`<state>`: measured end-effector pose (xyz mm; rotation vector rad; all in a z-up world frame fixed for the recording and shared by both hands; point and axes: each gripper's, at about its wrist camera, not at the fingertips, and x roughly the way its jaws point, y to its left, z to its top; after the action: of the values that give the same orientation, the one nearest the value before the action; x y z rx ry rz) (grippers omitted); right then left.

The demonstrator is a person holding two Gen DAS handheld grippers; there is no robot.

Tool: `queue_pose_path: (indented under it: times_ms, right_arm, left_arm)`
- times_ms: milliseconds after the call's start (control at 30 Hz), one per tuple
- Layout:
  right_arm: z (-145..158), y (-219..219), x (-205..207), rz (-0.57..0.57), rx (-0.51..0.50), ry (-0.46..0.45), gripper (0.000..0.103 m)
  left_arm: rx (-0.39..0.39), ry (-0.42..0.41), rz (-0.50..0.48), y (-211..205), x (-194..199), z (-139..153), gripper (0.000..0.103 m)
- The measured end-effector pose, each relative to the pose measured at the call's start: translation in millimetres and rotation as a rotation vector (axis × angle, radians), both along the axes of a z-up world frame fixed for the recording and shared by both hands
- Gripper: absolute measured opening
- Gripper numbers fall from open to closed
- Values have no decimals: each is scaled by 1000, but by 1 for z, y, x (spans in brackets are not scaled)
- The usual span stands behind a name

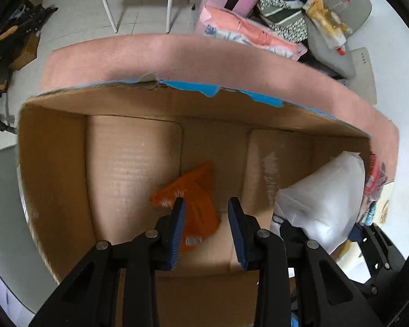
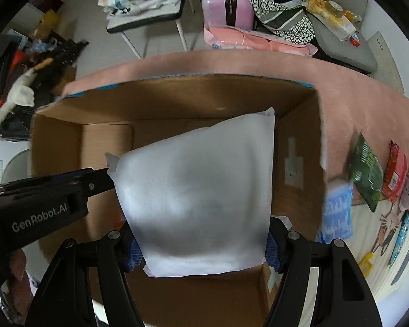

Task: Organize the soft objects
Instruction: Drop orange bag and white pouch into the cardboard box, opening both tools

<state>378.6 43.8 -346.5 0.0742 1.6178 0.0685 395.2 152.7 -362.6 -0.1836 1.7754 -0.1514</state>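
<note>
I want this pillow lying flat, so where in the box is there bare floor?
Bare floor lies on the cardboard box's left side, between its left wall and the orange packet. The right side is crowded: the white pillow, held by the right gripper, fills it.

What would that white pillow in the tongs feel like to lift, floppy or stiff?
Probably soft and squashy: the white pillow bulges between the right tongs and pinches in where they squeeze it. Likely light for its bulk, since it holds up from one edge over the cardboard box without sagging much.

Pillow (image 2: pixel 199 190) sits in the box (image 2: pixel 297 125), right side; packet (image 1: pixel 196 204) on the box floor, left of it.
</note>
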Motion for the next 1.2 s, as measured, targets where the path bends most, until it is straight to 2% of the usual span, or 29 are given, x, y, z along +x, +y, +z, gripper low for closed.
queue_pose_path:
  times_ms: [133,167,200,267,400,467,533,933,1200]
  right_arm:
    - [-28,-2,14,20,-21,55,81]
    - [-29,-3,15,18,-24,56,87]
    - [-28,-5,15,15,-33,50,94]
    - [-21,-6,13,10,-31,32,99]
    - [-2,-6,4,16,-47,16,103]
    - [6,-5,-4,22,-57,4,103]
    - [17,-3,-14,31,-60,-14,103]
    - [75,2,-74,50,-65,-124,103]
    - [107,-6,-105,25,-14,-167,103]
  left_arm:
    - [17,6,-8,0,1,-3,31]
    - [25,-3,-4,1,0,0,33]
    - [24,-12,-3,3,0,1,39]
    - [49,-48,-27,3,-4,11,51]
    - [96,-138,-54,4,-10,30,88]
    - [115,-190,-56,7,-18,45,93]
    - [129,-236,-60,10,-28,58,102]
    - [146,-311,-24,23,-80,98,102]
    - [171,-382,4,22,-110,135,102]
